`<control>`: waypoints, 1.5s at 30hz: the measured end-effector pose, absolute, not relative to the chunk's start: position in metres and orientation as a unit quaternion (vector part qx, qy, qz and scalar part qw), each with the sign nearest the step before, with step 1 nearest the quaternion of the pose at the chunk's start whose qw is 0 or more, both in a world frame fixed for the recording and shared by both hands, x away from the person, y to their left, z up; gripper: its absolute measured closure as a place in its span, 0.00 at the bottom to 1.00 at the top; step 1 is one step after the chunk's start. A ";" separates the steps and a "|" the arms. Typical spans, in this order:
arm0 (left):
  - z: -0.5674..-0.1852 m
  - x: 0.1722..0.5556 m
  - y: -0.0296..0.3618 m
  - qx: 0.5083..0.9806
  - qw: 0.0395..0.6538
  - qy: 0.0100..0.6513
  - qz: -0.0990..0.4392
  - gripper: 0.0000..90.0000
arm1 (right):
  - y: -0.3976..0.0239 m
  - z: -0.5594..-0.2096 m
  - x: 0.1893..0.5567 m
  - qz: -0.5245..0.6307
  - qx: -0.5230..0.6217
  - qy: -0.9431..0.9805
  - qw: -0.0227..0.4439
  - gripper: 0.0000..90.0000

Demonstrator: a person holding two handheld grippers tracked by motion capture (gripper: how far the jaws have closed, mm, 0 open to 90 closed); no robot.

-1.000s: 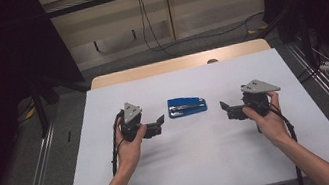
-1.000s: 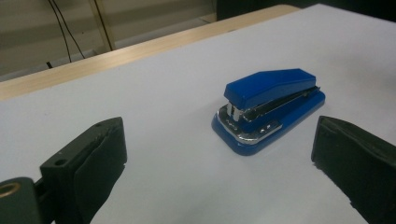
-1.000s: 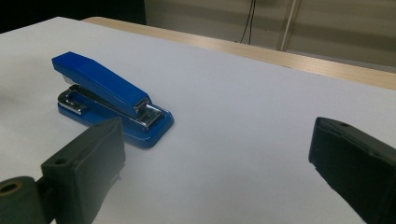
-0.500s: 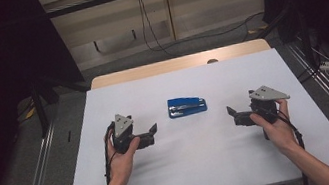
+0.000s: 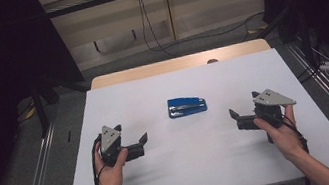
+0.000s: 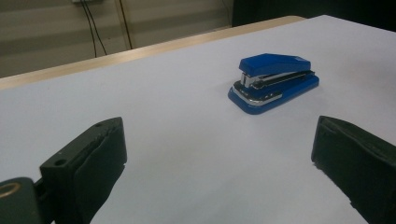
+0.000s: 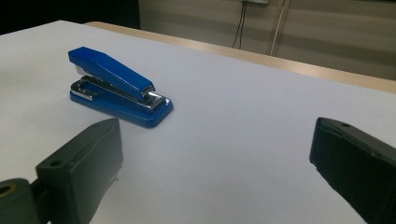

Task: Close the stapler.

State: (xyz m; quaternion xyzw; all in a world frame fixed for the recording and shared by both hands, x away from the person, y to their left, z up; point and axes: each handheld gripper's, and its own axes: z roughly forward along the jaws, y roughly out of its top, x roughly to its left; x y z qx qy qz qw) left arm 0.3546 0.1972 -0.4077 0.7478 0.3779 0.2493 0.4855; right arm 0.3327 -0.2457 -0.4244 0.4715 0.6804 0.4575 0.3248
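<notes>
Midway across the white table [image 5: 119, 105] lies a closed blue stapler [image 5: 186, 106], chrome magazine visible in both gripper views; left hand-held gripper [image 5: 142, 144] and right hand-held gripper [image 5: 235, 117] flank it, jaws spread, empty.

Left gripper [image 5: 143, 141]: held low in the left hand [image 5: 109, 170], jaws wide apart, pointed to the right.
Right gripper [image 5: 234, 117]: held in the right hand [image 5: 284, 136], jaws wide apart, pointed to the left.
Forearms: entered from the bottom edge.

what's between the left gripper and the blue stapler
Nothing: bare white table separates the left gripper from the stapler, shown in the high view.
</notes>
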 end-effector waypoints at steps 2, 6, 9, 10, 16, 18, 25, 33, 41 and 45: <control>-0.407 0.350 0.200 0.749 0.478 0.380 0.257 0.04 | -0.248 -0.425 0.331 0.454 0.471 0.683 0.324 0.03; -0.407 0.343 0.206 0.747 0.480 0.386 0.250 0.04 | -0.257 -0.427 0.325 0.448 0.480 0.681 0.325 0.03; -0.410 0.338 0.210 0.750 0.476 0.386 0.249 0.04 | -0.263 -0.427 0.321 0.446 0.486 0.676 0.328 0.03; -0.410 0.337 0.210 0.750 0.475 0.386 0.250 0.04 | -0.266 -0.427 0.319 0.445 0.489 0.675 0.327 0.03; -0.412 0.334 0.217 0.750 0.472 0.390 0.251 0.04 | -0.273 -0.427 0.307 0.447 0.489 0.668 0.339 0.03; -0.414 0.331 0.220 0.750 0.468 0.392 0.253 0.04 | -0.275 -0.426 0.303 0.449 0.492 0.665 0.338 0.03; -0.414 0.328 0.223 0.746 0.473 0.394 0.253 0.04 | -0.283 -0.427 0.292 0.443 0.496 0.662 0.347 0.03; -0.415 0.321 0.224 0.745 0.477 0.395 0.248 0.04 | -0.285 -0.428 0.284 0.449 0.503 0.647 0.357 0.03; -0.418 0.322 0.228 0.736 0.480 0.406 0.253 0.04 | -0.284 -0.434 0.280 0.452 0.504 0.644 0.357 0.02; -0.418 0.321 0.228 0.736 0.483 0.402 0.252 0.04 | -0.285 -0.432 0.280 0.458 0.505 0.635 0.363 0.03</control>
